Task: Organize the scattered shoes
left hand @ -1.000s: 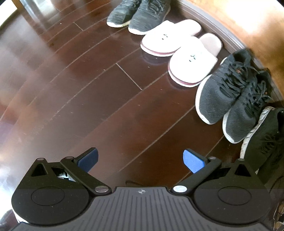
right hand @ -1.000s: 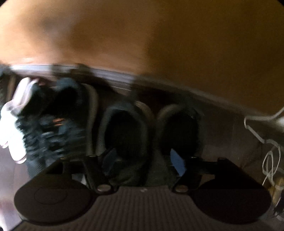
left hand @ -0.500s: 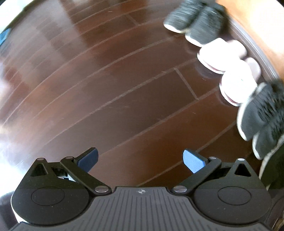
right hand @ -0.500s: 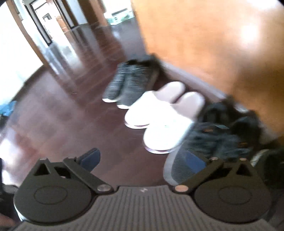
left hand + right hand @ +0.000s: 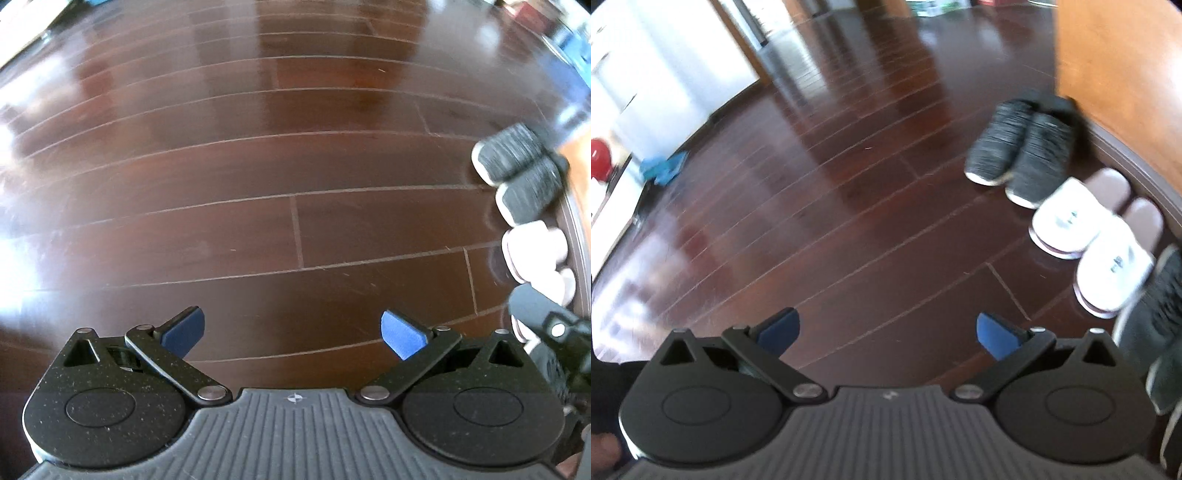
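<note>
Floor (image 5: 849, 229) is dark red-brown planks. At three o'clock, slippers (image 5: 1067, 221) are white, and sneakers (image 5: 1019, 147) are grey knit with white soles.

R hand-held gripper (image 5: 884, 332) agape, empty, grey sneakers (image 5: 1021, 151), white slippers (image 5: 1086, 240) by wall

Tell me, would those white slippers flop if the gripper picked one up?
Probably a bit. The white slippers look soft and open-backed with thin flat soles, so one gripped at the toe would likely bend and droop. They seem light for their size. On the glossy wooden floor, a push would likely slide one, not tip it.
</note>
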Demonstrator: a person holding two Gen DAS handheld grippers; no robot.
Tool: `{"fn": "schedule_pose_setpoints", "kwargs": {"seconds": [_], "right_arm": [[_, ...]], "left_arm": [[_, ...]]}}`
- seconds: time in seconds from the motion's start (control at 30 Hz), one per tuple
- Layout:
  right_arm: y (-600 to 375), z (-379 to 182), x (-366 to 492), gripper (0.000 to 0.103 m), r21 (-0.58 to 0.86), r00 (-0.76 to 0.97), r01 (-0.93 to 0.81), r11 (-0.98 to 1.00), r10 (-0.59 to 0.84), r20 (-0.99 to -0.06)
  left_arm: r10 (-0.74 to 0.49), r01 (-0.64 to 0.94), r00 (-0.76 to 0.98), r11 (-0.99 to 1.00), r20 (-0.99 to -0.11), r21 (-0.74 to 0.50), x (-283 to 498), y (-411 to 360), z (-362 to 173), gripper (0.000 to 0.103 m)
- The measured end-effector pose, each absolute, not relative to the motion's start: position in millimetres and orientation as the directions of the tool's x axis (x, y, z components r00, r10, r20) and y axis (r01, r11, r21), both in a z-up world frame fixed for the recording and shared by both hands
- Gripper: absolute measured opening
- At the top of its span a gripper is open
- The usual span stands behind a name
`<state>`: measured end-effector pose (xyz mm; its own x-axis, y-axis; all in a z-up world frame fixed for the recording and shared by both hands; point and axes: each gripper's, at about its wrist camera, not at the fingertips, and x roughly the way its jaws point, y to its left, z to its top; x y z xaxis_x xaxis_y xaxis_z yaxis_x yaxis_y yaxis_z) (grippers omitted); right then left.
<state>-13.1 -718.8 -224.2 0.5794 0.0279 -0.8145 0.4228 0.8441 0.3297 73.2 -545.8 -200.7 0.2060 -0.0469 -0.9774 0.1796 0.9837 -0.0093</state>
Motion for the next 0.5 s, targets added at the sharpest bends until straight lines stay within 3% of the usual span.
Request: {"fn": "schedule_pose_setpoints", "kwargs": {"seconds": [0.27,0.5], "right_arm": [[-670,-232,30,0.103,0.287,0.538,0.272,0.918,0.102,-0.837],[-666,-244,36,0.103,0.27,0.507,0.275,0.923,0.099,-0.856]], "left_arm": [[-0.033,0.135,0.191,0.991,-0.981,-0.007,82,-521,-203,0.103],[-0.019,0.114,0.17,0.993,-0.985,0.0,86,-504,-208,0.103]]}}
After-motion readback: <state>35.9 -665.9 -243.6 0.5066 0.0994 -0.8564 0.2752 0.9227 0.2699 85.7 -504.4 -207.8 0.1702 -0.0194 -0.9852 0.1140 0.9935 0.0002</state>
